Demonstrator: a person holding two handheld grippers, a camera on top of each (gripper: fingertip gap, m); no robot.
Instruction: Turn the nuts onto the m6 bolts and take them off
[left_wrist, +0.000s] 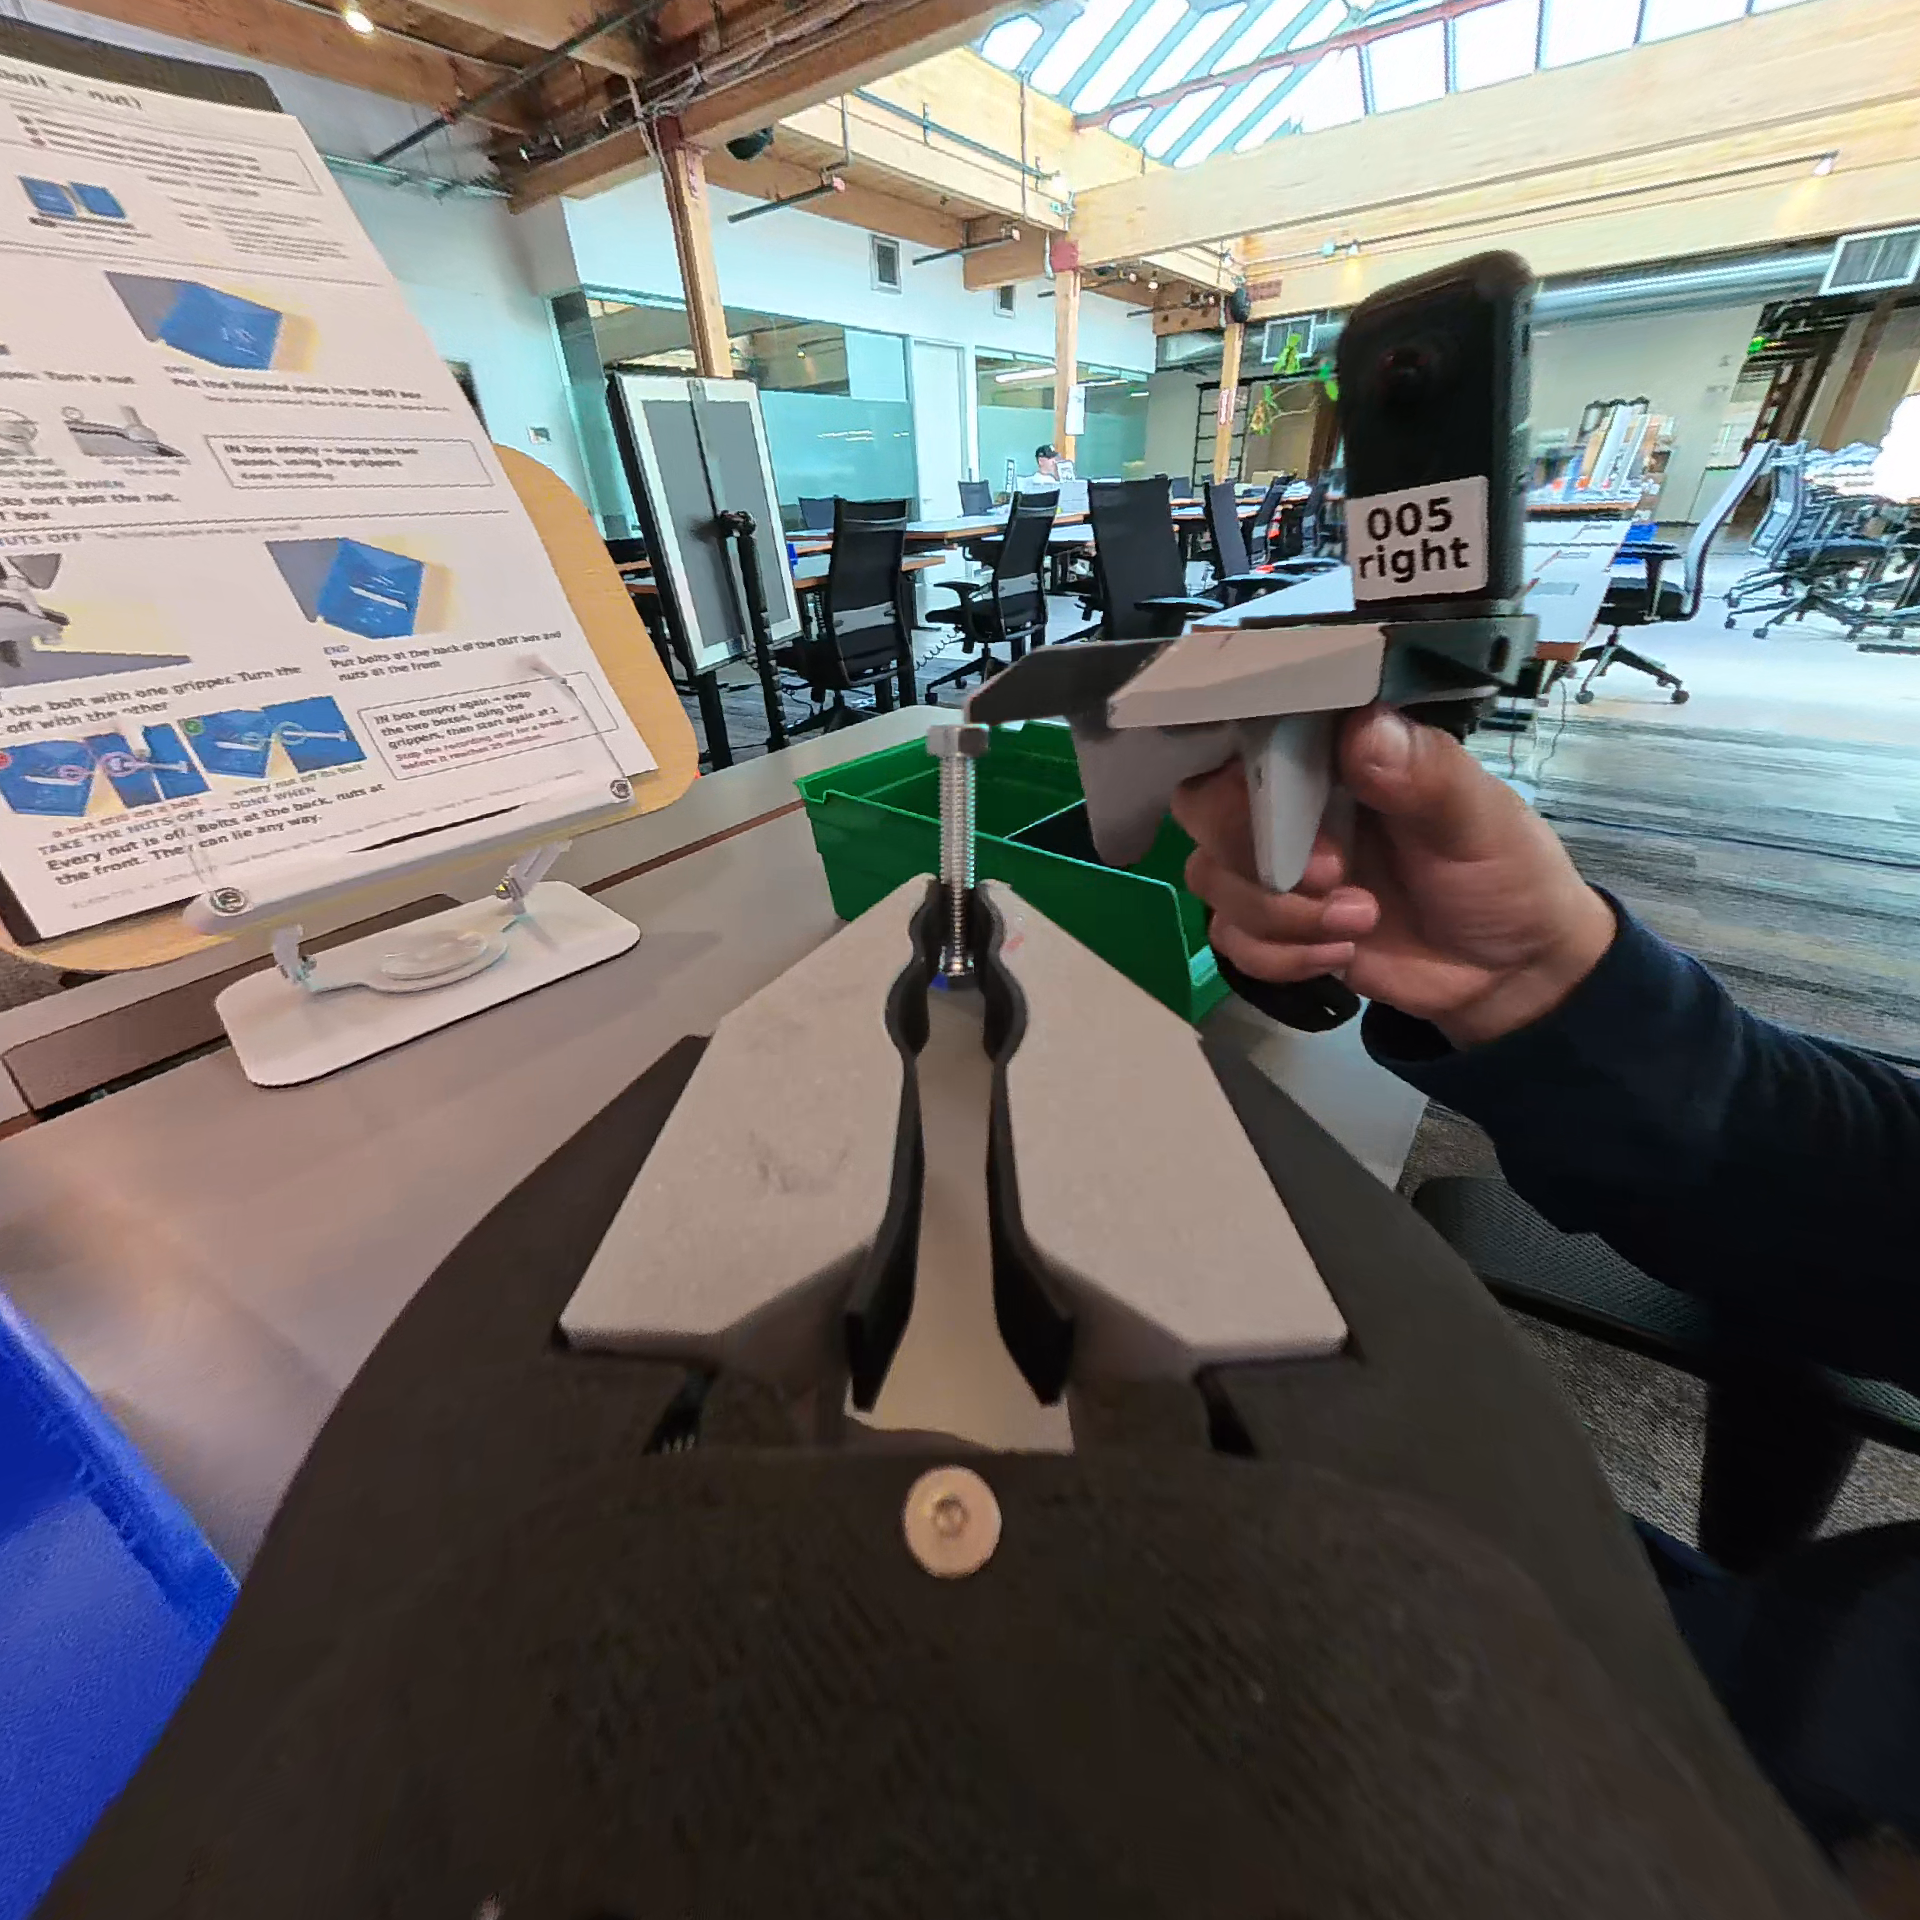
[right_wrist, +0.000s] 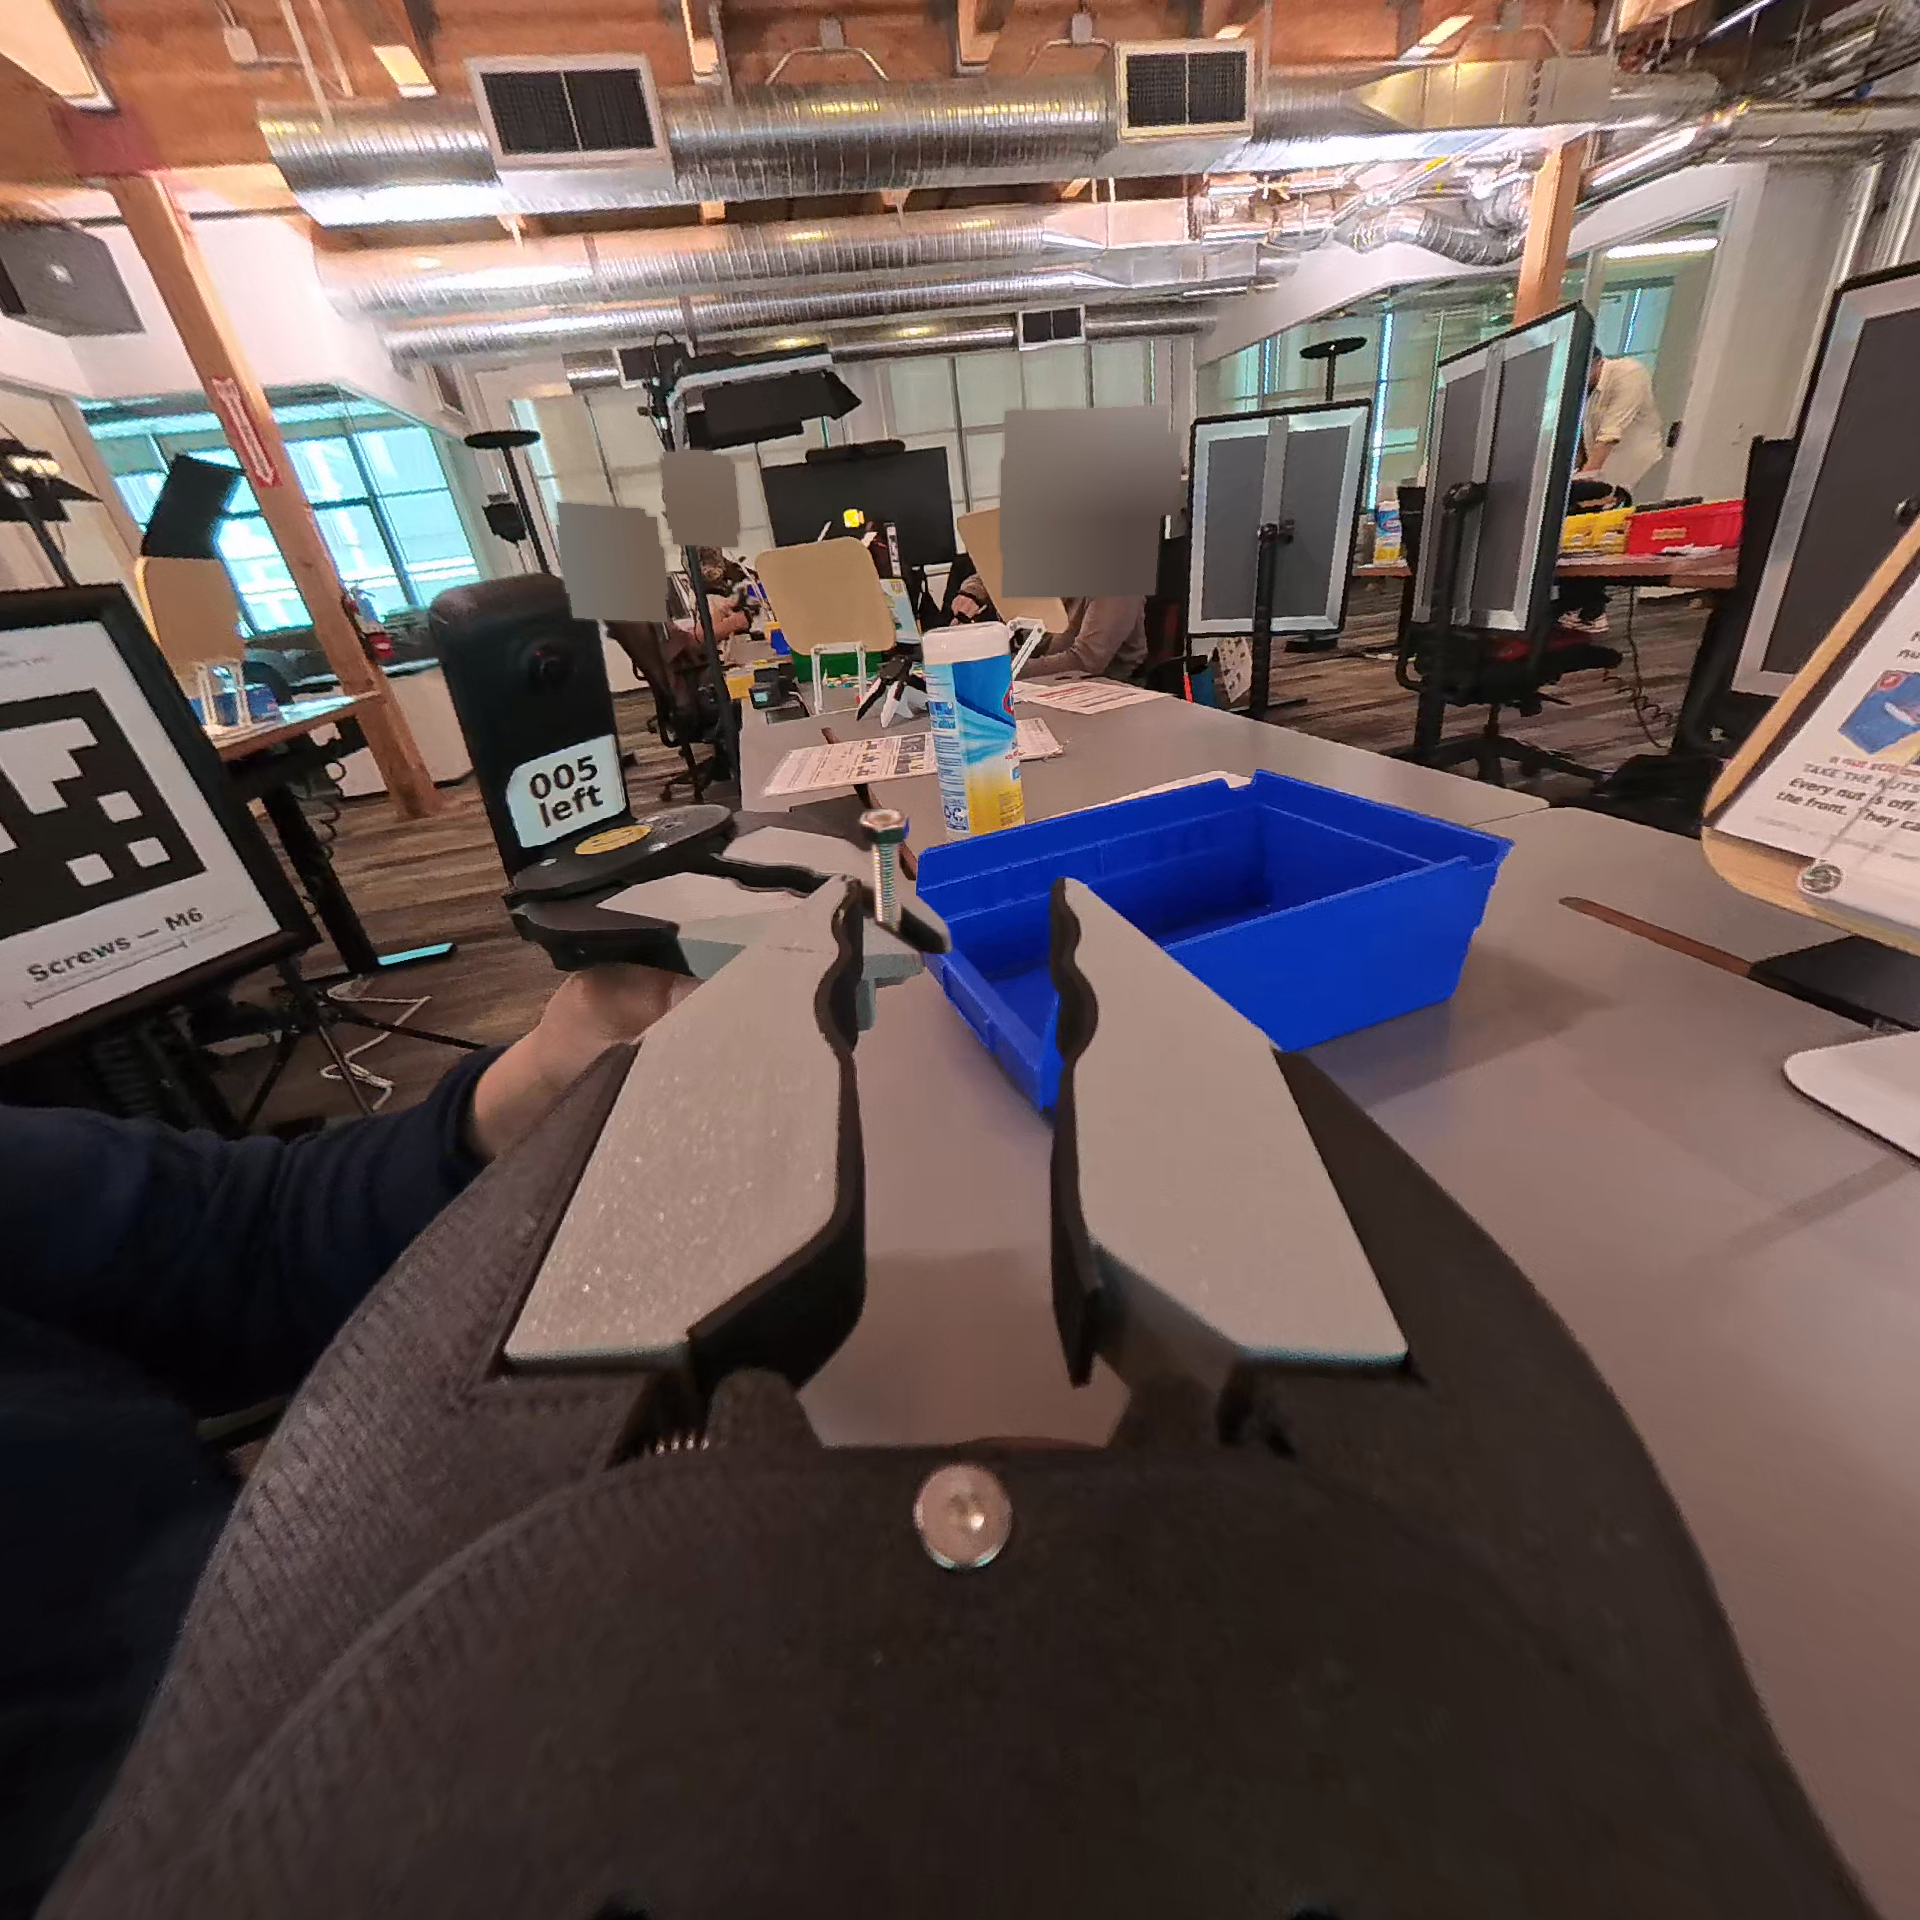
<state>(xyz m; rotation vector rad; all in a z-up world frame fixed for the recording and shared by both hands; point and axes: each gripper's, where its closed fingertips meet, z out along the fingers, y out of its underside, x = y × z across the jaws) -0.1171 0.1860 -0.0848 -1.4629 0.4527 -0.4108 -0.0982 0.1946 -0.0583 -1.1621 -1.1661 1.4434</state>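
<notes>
A silver M6 bolt (left_wrist: 956, 831) stands upright with its lower part clamped in my left gripper (left_wrist: 956, 906), which is shut on it. A hex nut (left_wrist: 956, 743) sits at the bolt's top end. In the right wrist view the bolt (right_wrist: 886, 878) rises from the left gripper (right_wrist: 894, 935), close beyond my right gripper's left fingertip (right_wrist: 844, 920). My right gripper (right_wrist: 956, 925) is open and empty. In the left wrist view the right gripper (left_wrist: 1023, 698) is held level in a hand, its tips just to the right of the nut.
A green bin (left_wrist: 1039, 873) stands behind the bolt. A blue bin (right_wrist: 1247, 914) with a divider lies ahead of the right gripper and shows at the lower left (left_wrist: 83, 1558). An instruction sheet on a stand (left_wrist: 260, 520) is at the left. A wipes canister (right_wrist: 971, 727) stands farther back. My two grippers' fingertips are within a few centimetres of each other.
</notes>
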